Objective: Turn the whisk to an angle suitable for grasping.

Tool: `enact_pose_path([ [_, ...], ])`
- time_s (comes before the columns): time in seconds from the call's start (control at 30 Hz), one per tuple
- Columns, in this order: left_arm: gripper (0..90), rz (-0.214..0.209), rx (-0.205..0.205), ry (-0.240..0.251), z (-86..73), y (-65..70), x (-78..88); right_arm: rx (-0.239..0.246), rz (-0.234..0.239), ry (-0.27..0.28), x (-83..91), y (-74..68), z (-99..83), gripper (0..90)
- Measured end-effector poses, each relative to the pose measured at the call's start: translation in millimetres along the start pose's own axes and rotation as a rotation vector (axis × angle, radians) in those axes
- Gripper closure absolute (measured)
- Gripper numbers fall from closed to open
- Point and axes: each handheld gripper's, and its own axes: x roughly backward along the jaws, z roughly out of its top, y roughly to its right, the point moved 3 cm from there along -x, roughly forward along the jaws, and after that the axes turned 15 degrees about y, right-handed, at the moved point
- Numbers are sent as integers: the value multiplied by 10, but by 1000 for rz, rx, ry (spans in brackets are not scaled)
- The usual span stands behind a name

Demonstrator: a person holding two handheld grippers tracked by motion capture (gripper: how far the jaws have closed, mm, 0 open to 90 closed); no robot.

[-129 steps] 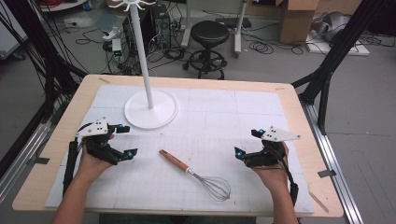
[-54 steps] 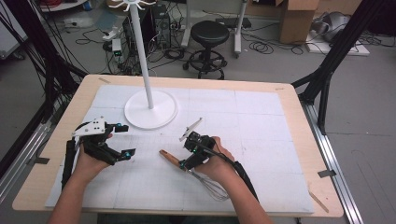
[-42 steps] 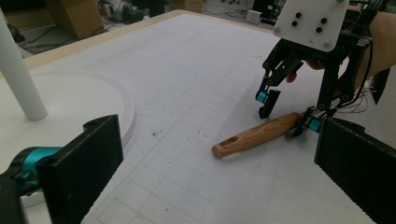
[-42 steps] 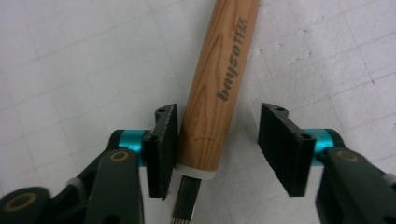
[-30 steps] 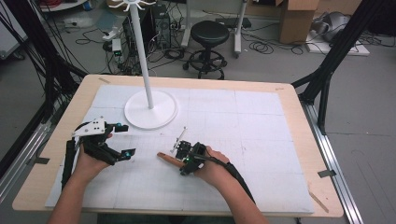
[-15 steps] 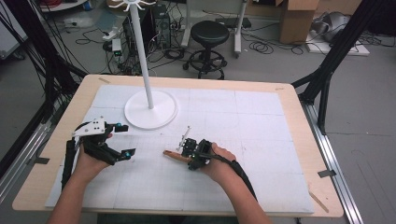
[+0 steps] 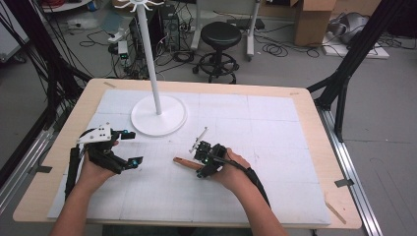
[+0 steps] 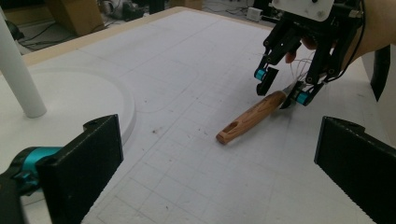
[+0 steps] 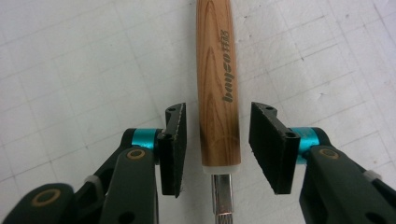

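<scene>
Whisk handle (image 9: 218, 84) lies flat on our white gridded mat (image 7: 275, 128), near the stand base (image 7: 158, 115). Our right gripper (image 9: 218, 144) straddles its metal end, jaws just opened, pads clear. Our left gripper (image 8: 219, 163) rests apart, gaping empty.

Count on the table (image 7: 314, 128): 1 whisk (image 7: 186, 162) between the right gripper's (image 7: 199, 165) jaws, 1 white stand (image 7: 158, 115) beyond the left gripper (image 7: 132, 147), 2 grippers.

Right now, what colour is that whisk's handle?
Light brown wood grain on the whisk's handle, best in the right gripper view.
</scene>
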Motion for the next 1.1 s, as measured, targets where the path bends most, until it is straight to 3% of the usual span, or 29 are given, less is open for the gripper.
enact_pose_path([
  [0.07,17,0,3,1,0,1,0,0,4,-23,-45,-8,-13,585],
  [0.17,17,1,0,0,-1,-3,-1,24,9,-53,-84,-43,-20,686],
  [0.37,17,-2,3,4,4,0,2,48,2,-38,-38,-59,-14,691],
  [0.4,17,-4,1,8,5,-5,1,40,-2,14,38,-35,7,691],
  [0.43,17,-4,1,9,5,-13,2,40,-2,14,38,-35,7,691],
  [0.6,17,4,17,18,-3,-53,8,-19,0,166,337,84,71,692],
  [0.83,17,0,16,25,19,-68,17,-55,-31,319,744,253,162,695],
  [0.97,17,-2,16,34,43,-69,37,-65,-50,410,901,318,212,696],
  [1.1,17,-5,9,31,44,-62,29,-83,-51,468,980,364,225,696],
])
